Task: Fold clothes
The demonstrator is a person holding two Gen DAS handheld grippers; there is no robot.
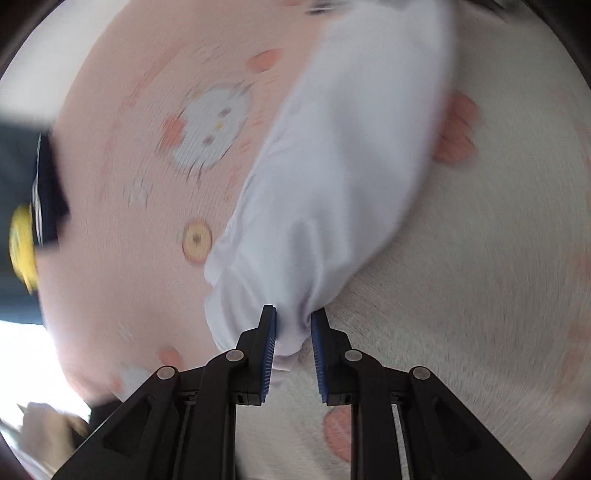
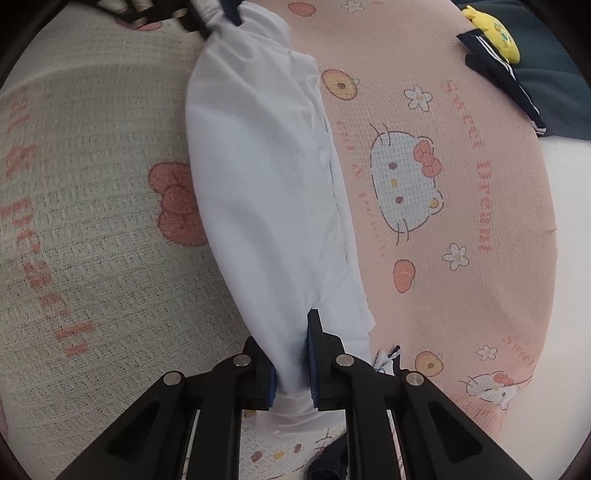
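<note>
A white garment hangs stretched as a long bunched strip above the bed, with a gripper at each end. In the left wrist view, my left gripper is shut on one gathered end, the cloth puckered between the blue pads. This view is blurred. In the right wrist view, the white garment runs from my right gripper, shut on its near end, up to the left gripper at the top edge. A seam or placket shows along its right side.
A blanket covers the bed below, pink on one half and cream on the other, printed with cats and bows. A dark garment with white stripes and a yellow plush toy lie at the far right. A dark cloth scrap lies under my right gripper.
</note>
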